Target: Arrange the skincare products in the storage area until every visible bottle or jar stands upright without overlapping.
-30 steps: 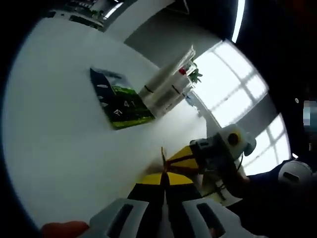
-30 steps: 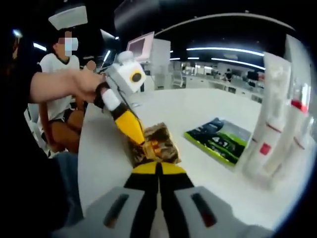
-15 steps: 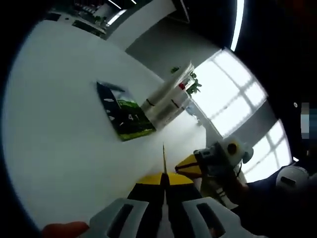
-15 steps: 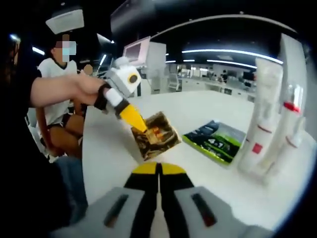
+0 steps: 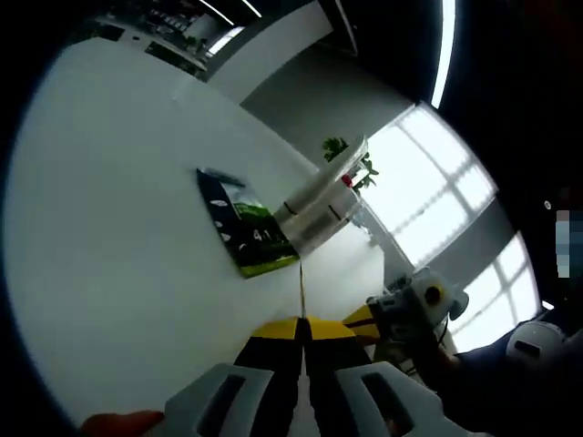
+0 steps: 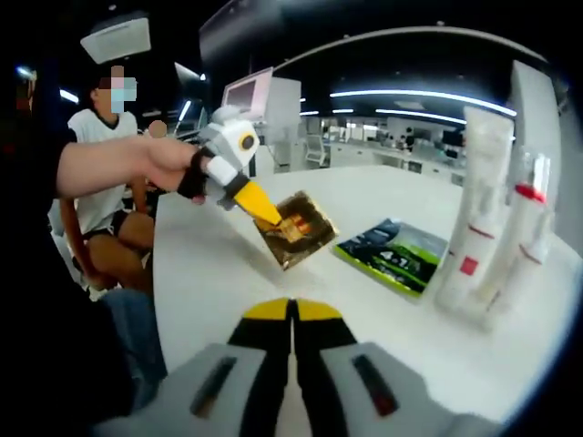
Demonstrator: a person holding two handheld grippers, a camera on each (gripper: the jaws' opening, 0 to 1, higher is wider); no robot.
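Nearest in the right gripper view, the right gripper (image 6: 293, 314) shows its yellow-tipped jaws pressed together with nothing between them, low over the white table (image 6: 219, 273). Just beyond, the left gripper (image 6: 264, 211), held in a person's hand (image 6: 173, 162), pinches a gold sachet (image 6: 296, 228) by one edge and holds it tilted above the table; in the left gripper view that sachet appears edge-on as a thin line rising from the closed jaws. Farther on, a green-and-black flat packet (image 6: 392, 255) lies flat on the table, and just beside it a cluster of white tubes (image 6: 483, 218) stands upright, close together. Likely risk: the sachet, thin and limp, may slip from its edge grip, or land overlapping the flat packet. Carrying it toward the tubes could also knock one over, since they stand narrow and tightly grouped.
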